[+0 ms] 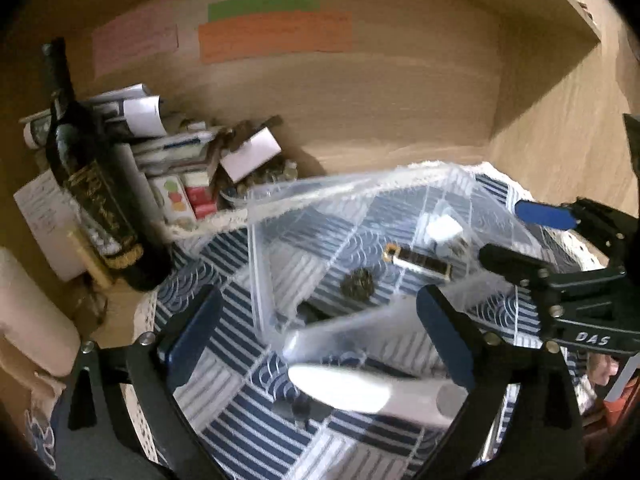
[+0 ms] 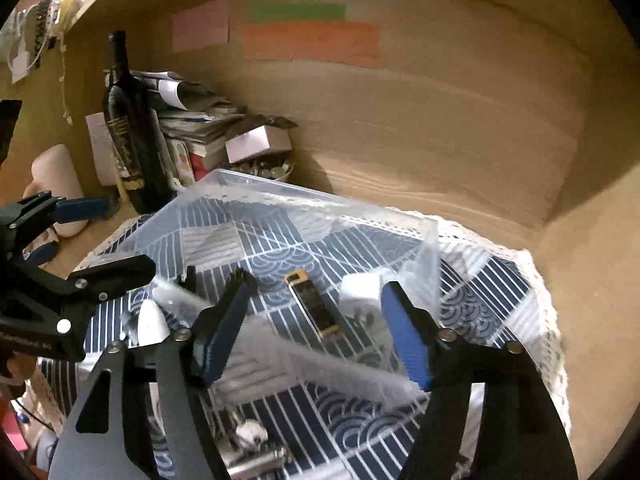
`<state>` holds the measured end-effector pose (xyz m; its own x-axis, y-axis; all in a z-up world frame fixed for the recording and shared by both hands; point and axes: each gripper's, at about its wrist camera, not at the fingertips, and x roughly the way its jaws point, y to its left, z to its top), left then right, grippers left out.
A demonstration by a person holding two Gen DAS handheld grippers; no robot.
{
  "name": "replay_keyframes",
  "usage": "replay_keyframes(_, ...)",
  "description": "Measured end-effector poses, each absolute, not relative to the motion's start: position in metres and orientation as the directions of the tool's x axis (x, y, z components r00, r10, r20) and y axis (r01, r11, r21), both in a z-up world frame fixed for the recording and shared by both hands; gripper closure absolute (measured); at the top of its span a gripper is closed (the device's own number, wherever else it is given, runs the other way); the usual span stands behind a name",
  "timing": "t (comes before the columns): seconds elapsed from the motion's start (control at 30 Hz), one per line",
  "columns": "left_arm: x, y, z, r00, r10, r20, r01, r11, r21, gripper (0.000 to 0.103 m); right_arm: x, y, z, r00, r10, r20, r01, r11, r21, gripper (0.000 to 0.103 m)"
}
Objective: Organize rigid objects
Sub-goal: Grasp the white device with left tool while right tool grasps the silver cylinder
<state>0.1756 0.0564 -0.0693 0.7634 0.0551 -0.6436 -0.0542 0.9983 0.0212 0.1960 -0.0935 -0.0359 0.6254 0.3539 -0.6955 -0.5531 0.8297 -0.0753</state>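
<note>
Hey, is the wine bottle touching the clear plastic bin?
Apart. In the left wrist view, patterned cloth shows between the wine bottle and the near wall of the bin.

Open passage from above into clear plastic bin (image 2: 420, 240), floor partly taken by lighter (image 2: 316, 306) and white adapter (image 2: 360, 290). Left side blocked by upright wine bottle (image 1: 92, 184) and paper stack (image 1: 168, 148). Wooden back wall (image 1: 380, 92) close behind.

Motion smears the white oblong object (image 1: 352, 390) lying by the clear bin's (image 1: 256, 264) near wall. The small dark lump (image 1: 358, 284) inside stays unidentifiable. The metal pieces (image 2: 256, 450) are cut off by the picture's bottom edge.
</note>
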Motion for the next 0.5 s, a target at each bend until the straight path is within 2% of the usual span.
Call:
replay_keyframes(0.3,0.172,0.013,-0.119,0.677,-0.011,-0.736,0.03,0.999,0.013,0.004,0.152,-0.122,-0.062,0.594,0.305,-0.744,-0.52,0.852,-0.066,0.032)
replay_keyframes(0.5,0.167,-0.006,-0.133,0.678,0.05,-0.733,0.042,0.993,0.107,0.004,0.134,-0.124,-0.081,0.546,0.309,-0.779,-0.525,0.851,-0.031,0.032)
